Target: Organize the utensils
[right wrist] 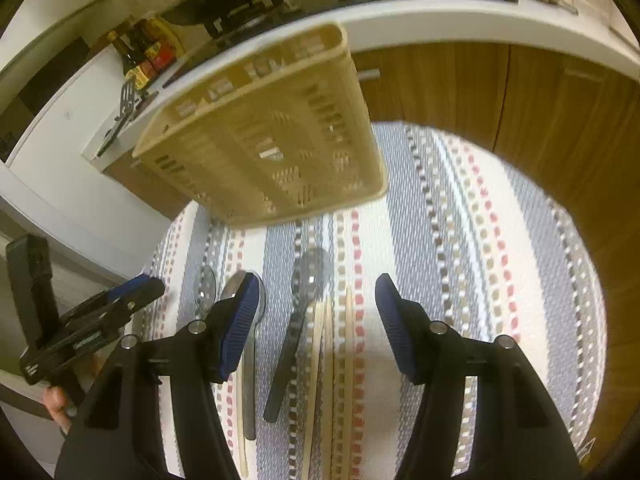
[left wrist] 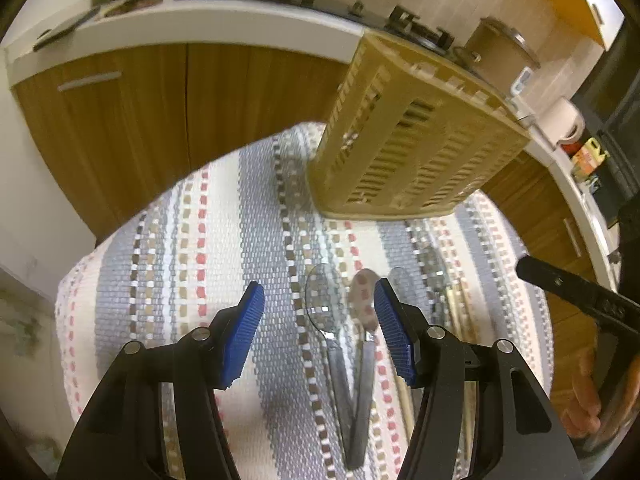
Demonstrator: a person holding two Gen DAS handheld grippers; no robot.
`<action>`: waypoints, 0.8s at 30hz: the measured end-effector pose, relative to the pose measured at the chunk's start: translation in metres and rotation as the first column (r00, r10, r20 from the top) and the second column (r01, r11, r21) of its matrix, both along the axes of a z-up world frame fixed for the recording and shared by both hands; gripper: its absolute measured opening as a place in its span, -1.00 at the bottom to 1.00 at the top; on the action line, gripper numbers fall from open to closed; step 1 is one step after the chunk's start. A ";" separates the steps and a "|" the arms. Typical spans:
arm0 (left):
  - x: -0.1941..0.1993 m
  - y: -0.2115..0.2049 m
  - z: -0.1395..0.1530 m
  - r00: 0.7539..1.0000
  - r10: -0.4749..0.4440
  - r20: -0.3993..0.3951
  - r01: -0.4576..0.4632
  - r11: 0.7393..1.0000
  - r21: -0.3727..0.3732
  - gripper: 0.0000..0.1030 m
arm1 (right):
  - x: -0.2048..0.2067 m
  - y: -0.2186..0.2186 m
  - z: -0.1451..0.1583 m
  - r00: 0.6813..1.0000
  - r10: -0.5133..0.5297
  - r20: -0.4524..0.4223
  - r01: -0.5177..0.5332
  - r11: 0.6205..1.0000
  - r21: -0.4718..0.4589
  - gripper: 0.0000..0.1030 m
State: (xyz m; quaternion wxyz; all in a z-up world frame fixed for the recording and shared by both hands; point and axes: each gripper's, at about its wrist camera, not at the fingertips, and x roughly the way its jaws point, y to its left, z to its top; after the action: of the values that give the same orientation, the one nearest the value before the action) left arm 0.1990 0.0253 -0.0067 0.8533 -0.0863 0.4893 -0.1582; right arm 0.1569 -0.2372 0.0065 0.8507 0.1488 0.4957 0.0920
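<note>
Barely begun, by the look: spoons and chopsticks all lie on the striped mat before the holder. Left gripper and right gripper hover wide, holding nothing

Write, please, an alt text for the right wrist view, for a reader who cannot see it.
The open right gripper hovers over a striped mat where spoons and wooden chopsticks lie side by side. A beige slotted basket stands at the mat's far edge, and the left gripper shows at the left.
</note>
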 end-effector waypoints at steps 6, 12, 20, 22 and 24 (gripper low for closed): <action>0.022 -0.021 -0.021 0.998 0.026 -0.051 -0.022 0.997 0.076 0.06 | 0.001 0.005 -0.009 1.000 0.009 -0.021 -0.010 1.000 -0.025 0.10; 0.034 -0.041 -0.036 0.997 0.034 -0.072 -0.023 0.989 0.143 -0.03 | 0.014 0.009 -0.015 0.998 0.005 -0.058 -0.008 0.998 -0.058 0.10; 0.040 -0.061 -0.039 0.998 0.053 -0.038 -0.043 0.973 0.226 -0.18 | 0.039 0.020 -0.033 0.992 0.002 -0.123 -0.011 0.997 -0.077 0.10; 0.040 -0.065 -0.039 0.998 0.055 -0.027 -0.047 0.968 0.247 -0.40 | 0.044 0.024 -0.036 0.991 0.006 -0.135 -0.018 0.996 -0.089 0.09; 0.041 -0.066 -0.039 0.999 0.050 -0.020 -0.043 0.967 0.252 -0.49 | 0.050 0.029 -0.040 0.989 0.009 -0.151 -0.024 0.995 -0.101 -0.02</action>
State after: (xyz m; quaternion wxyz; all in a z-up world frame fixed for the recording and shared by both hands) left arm 0.2399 -0.0405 -0.0462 0.8544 0.0088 0.5143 -0.0737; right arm 0.2064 -0.2080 -0.0335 0.8166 0.1073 0.5637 0.0622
